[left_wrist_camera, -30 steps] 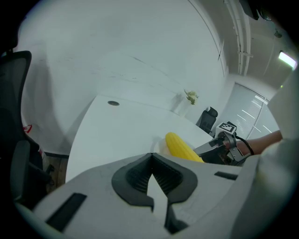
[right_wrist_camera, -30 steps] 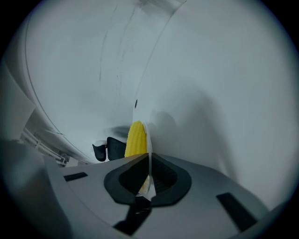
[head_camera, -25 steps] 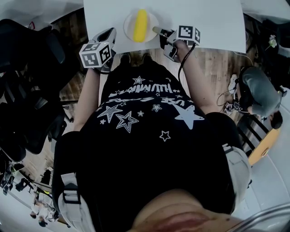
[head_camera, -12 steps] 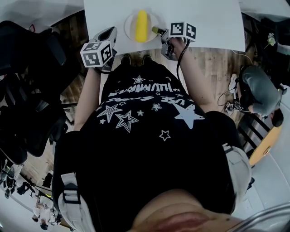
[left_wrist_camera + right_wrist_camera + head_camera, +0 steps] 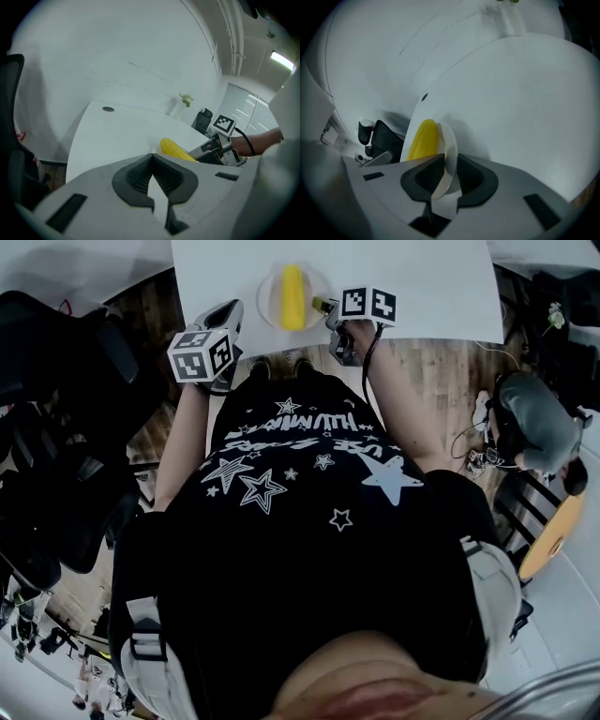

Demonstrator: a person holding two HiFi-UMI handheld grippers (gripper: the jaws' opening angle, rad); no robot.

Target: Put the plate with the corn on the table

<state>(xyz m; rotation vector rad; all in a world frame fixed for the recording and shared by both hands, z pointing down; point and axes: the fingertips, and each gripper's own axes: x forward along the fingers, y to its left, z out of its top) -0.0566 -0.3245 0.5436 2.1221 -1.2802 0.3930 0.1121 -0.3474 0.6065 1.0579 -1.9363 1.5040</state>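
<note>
Head view: plate [image 5: 269,279] with corn [image 5: 293,296] sits flat on the white table [image 5: 422,287], near the front edge. The right gripper [image 5: 323,306] is at the plate's right rim. The left gripper [image 5: 228,311] is off to the plate's left at the table edge, not touching the plate. Jaw gaps can't be read from up here. Only the right gripper view shows it: the plate rim stands between the two pads, the jaws are about half parted and have just been opening, and there is a clear gap on one side, so the grip is loose. Left gripper view: its fingertips meet with nothing between them. The gripper body hides the plate there, and only the corn's top peeks over it, with the right gripper beyond. That view also shows a small plant [image 5: 186,99] at the table's far edge.
</note>
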